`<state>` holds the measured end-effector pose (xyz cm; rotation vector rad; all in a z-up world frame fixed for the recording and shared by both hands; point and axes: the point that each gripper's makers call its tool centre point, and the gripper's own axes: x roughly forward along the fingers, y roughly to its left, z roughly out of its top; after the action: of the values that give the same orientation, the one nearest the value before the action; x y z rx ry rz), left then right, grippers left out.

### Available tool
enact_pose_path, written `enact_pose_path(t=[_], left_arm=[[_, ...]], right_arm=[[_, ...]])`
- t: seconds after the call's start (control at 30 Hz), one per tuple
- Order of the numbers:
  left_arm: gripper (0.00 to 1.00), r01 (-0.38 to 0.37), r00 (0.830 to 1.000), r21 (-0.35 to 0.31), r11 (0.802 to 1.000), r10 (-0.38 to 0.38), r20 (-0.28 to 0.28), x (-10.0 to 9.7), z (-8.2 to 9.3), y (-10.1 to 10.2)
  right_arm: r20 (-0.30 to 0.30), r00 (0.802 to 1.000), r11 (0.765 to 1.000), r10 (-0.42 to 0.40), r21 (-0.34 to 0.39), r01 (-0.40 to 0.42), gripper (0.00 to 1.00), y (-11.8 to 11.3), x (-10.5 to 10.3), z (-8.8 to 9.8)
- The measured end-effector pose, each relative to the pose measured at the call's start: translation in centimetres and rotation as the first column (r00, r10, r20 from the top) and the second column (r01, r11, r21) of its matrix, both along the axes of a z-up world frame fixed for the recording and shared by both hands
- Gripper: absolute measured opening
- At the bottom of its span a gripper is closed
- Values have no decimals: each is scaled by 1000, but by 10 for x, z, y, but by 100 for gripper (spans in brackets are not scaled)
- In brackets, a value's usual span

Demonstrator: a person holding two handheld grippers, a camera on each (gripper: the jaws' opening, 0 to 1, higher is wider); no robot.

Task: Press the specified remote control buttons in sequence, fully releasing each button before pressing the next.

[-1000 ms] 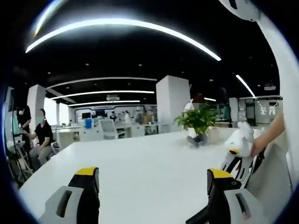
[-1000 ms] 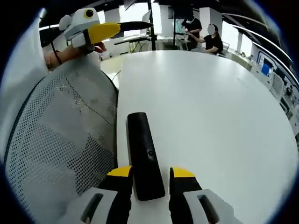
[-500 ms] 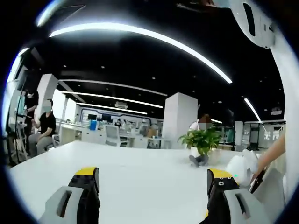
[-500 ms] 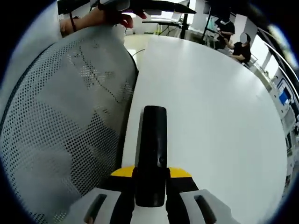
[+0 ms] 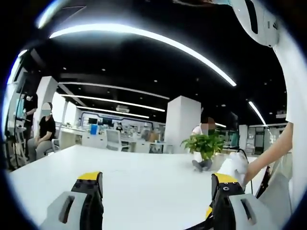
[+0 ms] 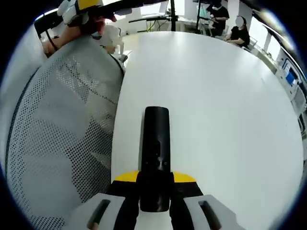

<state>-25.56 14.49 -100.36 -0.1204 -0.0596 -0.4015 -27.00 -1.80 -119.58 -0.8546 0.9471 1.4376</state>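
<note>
The right gripper (image 6: 154, 184) now pinches the black remote (image 6: 156, 155) between its jaws — a second ago they stood apart beside it. The left gripper (image 5: 153, 191) hangs spread above the white table (image 5: 144, 182) — pressing can likely begin.

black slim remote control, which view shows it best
The right gripper view. There the black slim remote control lies lengthwise up the centre over the white table, its near end clamped in the right claw, small buttons facing the camera. The left gripper view looks across the table at a potted green plant and gives nothing clear of the remote.
</note>
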Motion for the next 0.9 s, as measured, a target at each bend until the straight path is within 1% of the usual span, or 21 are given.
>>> enact_pose_path(t=[0.07,0.13,0.2,0.37,0.43,0.5,0.57,0.63,0.77,0.83,0.9], left_arm=[[98,6,1000,7,1000,-6,-2,0,-1,-1],[98,29,1000,6,1000,-29,-2,-2,0,-6],[98,25,1000,39,999,-25,-17,-1,-5,-7],[98,36,999,43,998,-35,-25,-1,-7,-8],[98,34,999,52,998,-33,-23,-1,-8,-8],[98,25,1000,69,997,-24,-21,-1,-8,-7],[98,28,999,67,997,-27,-18,-1,-8,-7],[98,34,998,64,997,-31,-46,1,-13,-7],[98,41,998,80,996,-37,-49,0,-15,-9],[97,40,998,83,996,-35,-53,0,-16,-9],[97,42,998,80,996,-37,-58,0,-17,-9]], right_arm=[[13,1000,1000,6,-11,-5,21,-1,8,0],[12,1000,1000,4,-19,-4,21,-2,16,0],[10,1000,1000,0,-25,1,21,-3,22,0],[27,1000,999,-6,-50,8,21,-8,44,0],[26,1000,999,-9,-53,10,21,-10,51,0],[9,1000,999,-17,-50,17,20,-10,58,0],[3,1000,998,-18,-52,18,20,-10,66,0],[1,1000,998,-17,-58,17,20,-10,74,0],[3,1000,997,-7,-72,8,20,-12,88,0],[10,1000,995,8,-98,-7,20,-15,99,0],[33,999,991,38,-131,-33,20,-18,110,-1]])
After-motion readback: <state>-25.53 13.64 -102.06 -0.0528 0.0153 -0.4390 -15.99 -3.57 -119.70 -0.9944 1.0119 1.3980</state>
